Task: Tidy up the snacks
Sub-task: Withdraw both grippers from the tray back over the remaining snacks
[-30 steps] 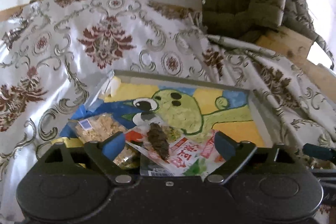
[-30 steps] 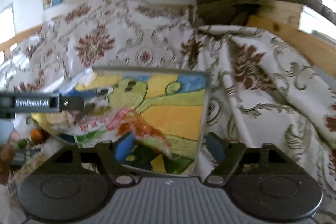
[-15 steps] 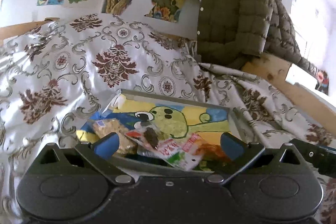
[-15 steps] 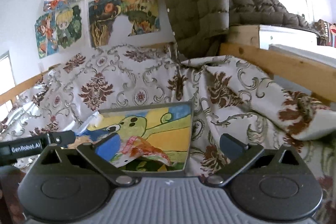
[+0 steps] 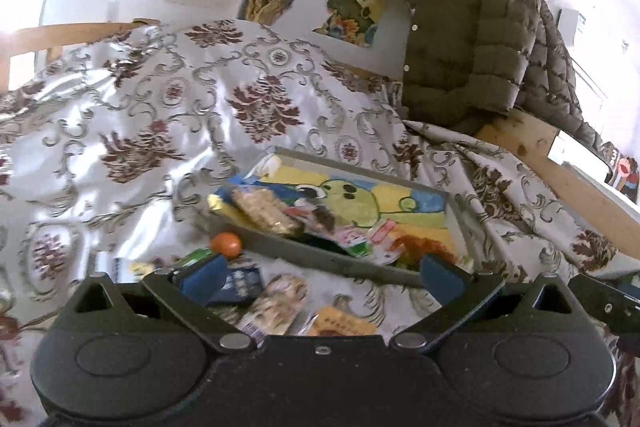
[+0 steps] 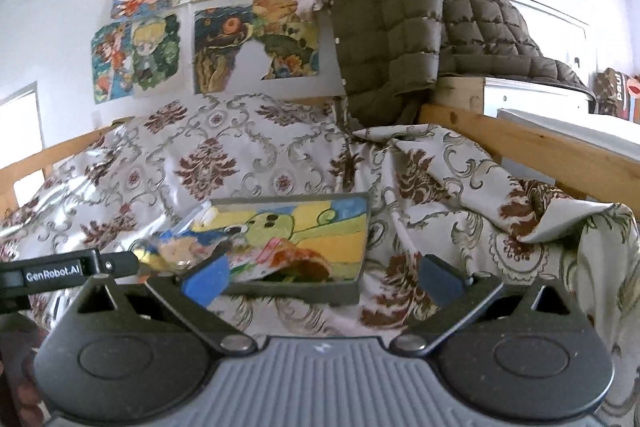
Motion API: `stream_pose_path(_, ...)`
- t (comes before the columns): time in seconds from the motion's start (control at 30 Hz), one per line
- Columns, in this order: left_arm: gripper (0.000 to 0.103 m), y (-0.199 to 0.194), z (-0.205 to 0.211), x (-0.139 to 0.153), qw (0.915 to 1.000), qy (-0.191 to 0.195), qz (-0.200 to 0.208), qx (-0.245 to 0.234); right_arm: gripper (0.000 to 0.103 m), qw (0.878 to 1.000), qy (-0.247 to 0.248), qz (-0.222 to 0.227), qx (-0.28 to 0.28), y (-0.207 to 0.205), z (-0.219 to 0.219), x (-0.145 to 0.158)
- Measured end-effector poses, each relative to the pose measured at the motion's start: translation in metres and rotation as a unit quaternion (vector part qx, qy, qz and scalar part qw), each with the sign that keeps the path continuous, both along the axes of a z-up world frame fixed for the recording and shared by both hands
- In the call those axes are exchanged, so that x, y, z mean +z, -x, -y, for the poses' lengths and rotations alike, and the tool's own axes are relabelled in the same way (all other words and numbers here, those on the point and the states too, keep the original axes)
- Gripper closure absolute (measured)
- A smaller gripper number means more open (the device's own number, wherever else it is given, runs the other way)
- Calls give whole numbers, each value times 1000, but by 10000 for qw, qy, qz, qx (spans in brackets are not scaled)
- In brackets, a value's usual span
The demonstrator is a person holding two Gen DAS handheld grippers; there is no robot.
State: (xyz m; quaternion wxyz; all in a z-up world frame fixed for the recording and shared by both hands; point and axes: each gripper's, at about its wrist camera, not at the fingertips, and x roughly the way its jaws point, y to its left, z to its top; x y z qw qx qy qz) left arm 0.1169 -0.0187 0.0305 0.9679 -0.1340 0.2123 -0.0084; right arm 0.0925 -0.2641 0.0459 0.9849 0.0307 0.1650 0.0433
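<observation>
A shallow grey tray with a green cartoon figure painted inside lies on the patterned bedspread. Several snack packets rest in the tray, among them a clear bag of crackers and a red-and-white packet. On the cloth in front of the tray lie an orange fruit, a blue packet, a pale packet and a yellow packet. My left gripper hangs open above these loose snacks, holding nothing. My right gripper is open and empty before the tray's near right corner.
A brown quilted jacket hangs over the wooden bed frame at the back right. Cartoon posters cover the white wall. The left tool's arm shows at the left of the right wrist view. The bedspread bunches up to the right of the tray.
Both grippers have drawn back from the tray, which now looks smaller and farther. Their jaws have spread wider. The loose snacks in front of the tray have come into the left wrist view.
</observation>
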Motion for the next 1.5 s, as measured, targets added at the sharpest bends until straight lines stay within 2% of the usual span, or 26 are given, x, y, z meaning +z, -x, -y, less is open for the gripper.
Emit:
stream_pose_path(0.13, 1, 21, -12, -3, 9999, -48, -15, 150, 0, 9999, 43, -18, 95, 17, -10, -6)
stream_pose_path(0.3, 1, 43, -26, -13, 9990, -311, -80, 325, 0, 9997, 91, -114, 172, 34, -25, -16)
stream_pose_path(0.43, 1, 51, -35, -23, 9975, -455, -406, 352, 0, 9995, 93, -210, 211, 45, -35, -22)
stream_pose_path(0.7, 1, 69, -59, -41, 9951, -372, -746, 537, 0, 9981, 54, -545, 291, 64, -51, -37)
stream_pose_path(0.97, 1, 88, -65, -52, 9899, -474, -1062, 813, 0, 9958, 9, -850, 331, 77, -62, -53)
stream_pose_path(1.2, 1, 91, -73, -55, 9849, -526, -1297, 1022, 0, 9937, 2, -1032, 445, 79, -67, -61)
stream_pose_path(1.5, 1, 92, -72, -56, 9824, -730, -1374, 1034, 0, 9904, -123, -1266, 540, 76, -70, -68)
